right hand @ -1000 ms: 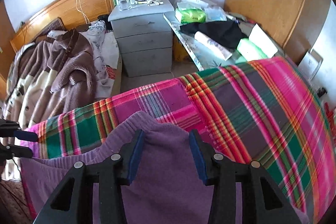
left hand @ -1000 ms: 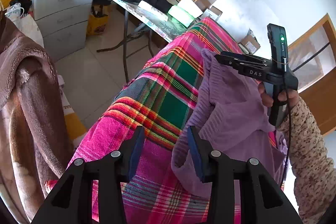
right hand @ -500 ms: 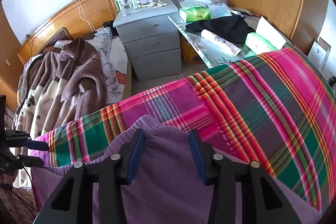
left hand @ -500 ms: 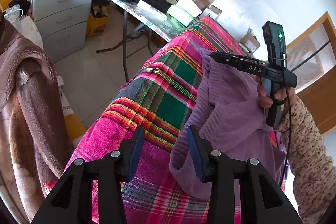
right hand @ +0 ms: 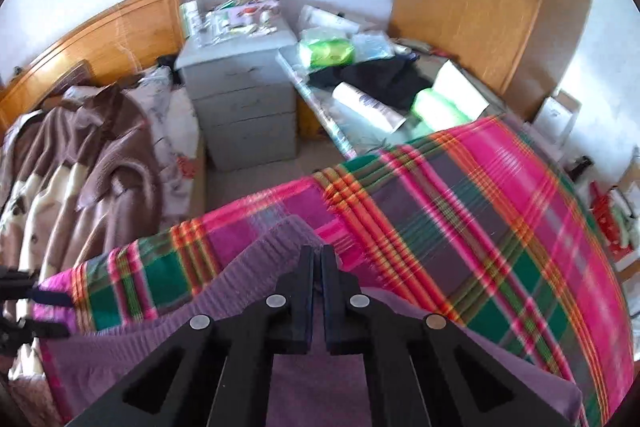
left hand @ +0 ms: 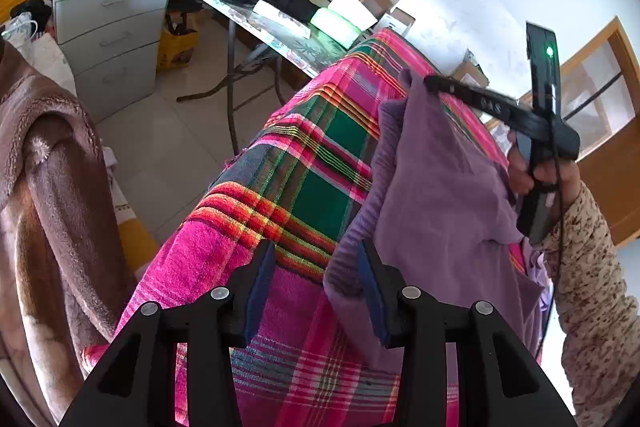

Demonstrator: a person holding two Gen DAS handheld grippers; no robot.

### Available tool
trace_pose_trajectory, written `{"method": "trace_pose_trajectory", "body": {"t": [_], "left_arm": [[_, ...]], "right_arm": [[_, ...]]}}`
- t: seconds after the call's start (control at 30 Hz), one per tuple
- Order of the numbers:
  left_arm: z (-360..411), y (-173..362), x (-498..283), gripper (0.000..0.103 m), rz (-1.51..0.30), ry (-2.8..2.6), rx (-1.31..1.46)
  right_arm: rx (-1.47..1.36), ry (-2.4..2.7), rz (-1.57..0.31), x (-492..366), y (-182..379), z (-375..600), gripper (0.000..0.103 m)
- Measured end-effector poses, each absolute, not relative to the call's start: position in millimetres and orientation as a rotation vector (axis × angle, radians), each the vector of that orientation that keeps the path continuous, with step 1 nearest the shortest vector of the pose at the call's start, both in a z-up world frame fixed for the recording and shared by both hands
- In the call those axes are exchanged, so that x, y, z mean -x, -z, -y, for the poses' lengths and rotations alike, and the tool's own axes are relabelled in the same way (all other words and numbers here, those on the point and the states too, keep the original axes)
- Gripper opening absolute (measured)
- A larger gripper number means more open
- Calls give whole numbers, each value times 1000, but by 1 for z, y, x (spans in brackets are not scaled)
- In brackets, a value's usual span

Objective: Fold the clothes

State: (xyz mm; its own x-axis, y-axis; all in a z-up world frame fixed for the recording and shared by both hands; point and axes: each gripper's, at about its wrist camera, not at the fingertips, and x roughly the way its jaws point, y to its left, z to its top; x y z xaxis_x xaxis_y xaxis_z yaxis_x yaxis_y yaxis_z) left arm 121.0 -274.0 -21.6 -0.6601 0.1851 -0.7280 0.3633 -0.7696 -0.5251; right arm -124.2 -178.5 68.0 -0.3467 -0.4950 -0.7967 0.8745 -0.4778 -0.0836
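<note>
Here, right gripper angled down, pinching purple sweater

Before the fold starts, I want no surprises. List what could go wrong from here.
1. The right hand-held gripper pinches only the purple sweater's ribbed edge; a pull may slip it free.
2. The left hand-held gripper is open, so the hem beside it may drag.
3. The plaid blanket could bunch underneath.

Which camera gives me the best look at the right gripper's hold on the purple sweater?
The left wrist view. It shows the right gripper from the side, shut on a raised fold of the purple sweater above the plaid blanket. The right wrist view only shows its fingers pressed together, with sweater fabric around them.
</note>
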Motion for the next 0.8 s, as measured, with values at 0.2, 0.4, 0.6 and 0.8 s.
{"method": "trace_pose_trajectory", "body": {"t": [0.2,0.4,0.6,0.8], "left_arm": [[274,22,-121,44,-1023,2596,-1251],[272,21,-119,47,-1026,2614,-1265],[278,21,-125,47,-1062,2601,-1241],[281,18,-129,47,-1148,2621,-1246]], "right_arm": [[-832,2043,-612,121,-84,173,3],[-783,2081,-686,121,-84,188,3],[-788,2110,-823,128,-54,221,2],[-837,2137,-816,142,-48,227,0]]}}
